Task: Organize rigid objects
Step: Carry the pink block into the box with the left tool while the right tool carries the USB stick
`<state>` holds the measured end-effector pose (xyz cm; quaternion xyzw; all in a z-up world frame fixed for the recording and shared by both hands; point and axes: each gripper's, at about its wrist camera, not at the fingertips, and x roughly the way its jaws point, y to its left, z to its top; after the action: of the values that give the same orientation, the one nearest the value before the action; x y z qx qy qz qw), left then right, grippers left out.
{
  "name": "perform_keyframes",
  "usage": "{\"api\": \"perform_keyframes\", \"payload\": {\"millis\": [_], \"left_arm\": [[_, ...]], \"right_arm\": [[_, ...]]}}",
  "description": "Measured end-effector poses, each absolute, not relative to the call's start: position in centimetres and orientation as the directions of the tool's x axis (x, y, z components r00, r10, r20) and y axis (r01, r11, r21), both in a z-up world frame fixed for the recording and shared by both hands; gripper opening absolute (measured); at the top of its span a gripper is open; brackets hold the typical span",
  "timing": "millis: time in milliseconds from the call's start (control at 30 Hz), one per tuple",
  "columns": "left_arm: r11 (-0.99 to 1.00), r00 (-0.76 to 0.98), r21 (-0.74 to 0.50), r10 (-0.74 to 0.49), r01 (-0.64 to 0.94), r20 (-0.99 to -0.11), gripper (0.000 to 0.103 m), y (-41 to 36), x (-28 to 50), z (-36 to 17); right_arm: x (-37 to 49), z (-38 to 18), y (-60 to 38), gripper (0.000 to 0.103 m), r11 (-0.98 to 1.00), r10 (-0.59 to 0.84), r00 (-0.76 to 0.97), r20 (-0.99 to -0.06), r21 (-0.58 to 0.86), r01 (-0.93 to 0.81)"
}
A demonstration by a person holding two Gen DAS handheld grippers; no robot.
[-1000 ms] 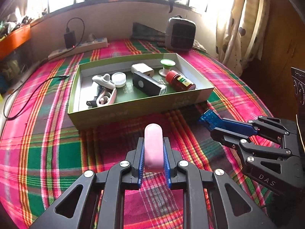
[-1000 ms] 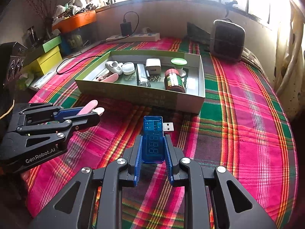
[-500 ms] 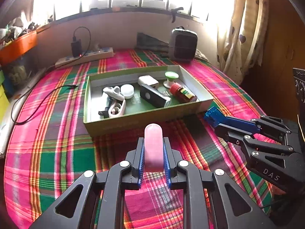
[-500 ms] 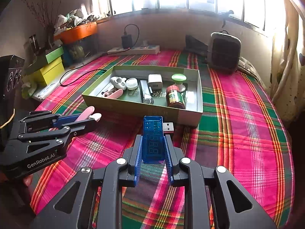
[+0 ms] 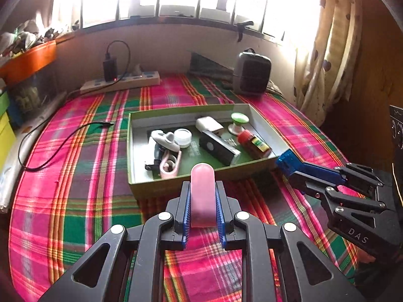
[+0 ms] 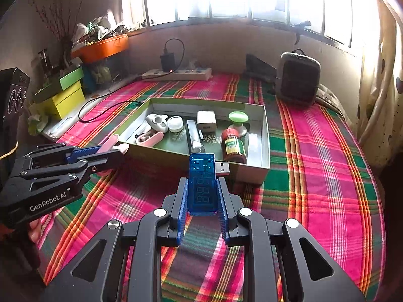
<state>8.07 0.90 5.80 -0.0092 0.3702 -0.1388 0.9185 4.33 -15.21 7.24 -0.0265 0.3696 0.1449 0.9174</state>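
My left gripper (image 5: 202, 196) is shut on a pink rounded case (image 5: 202, 191), held above the plaid cloth just in front of the green box (image 5: 201, 186). It also shows in the right wrist view (image 6: 100, 154), with the pink case (image 6: 113, 142) sticking out near the box's front left corner. My right gripper (image 6: 202, 191) is shut on a blue USB meter (image 6: 202, 183), held before the box's front wall (image 6: 214, 163). It shows in the left wrist view (image 5: 299, 173) with the blue meter (image 5: 287, 162) at the box's front right corner. The box holds several small items.
In the box lie a red-capped bottle (image 6: 233, 148), a white charger (image 6: 206, 123), a black bar (image 5: 219, 149), a green-topped spool (image 6: 238, 120) and a pink clip (image 5: 170, 163). A power strip (image 5: 121, 83), black cable (image 5: 63, 141) and grey heater (image 5: 252, 74) lie beyond. Yellow-green boxes (image 6: 65, 95) stand left.
Both grippers have risen and pulled back, so the box looks smaller and farther. Both stay shut on their objects.
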Motion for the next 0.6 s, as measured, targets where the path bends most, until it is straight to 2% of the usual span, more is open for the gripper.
{"api": "perform_keyframes", "payload": {"millis": [600], "left_arm": [[0.965, 0.669, -0.149, -0.257, 0.216, -0.697, 0.017, 2.1, 12.1, 5.6]], "right_arm": [[8.2, 8.4, -15.0, 0.023, 0.952, 0.262, 0.690, -0.674, 0.062, -0.301]]}}
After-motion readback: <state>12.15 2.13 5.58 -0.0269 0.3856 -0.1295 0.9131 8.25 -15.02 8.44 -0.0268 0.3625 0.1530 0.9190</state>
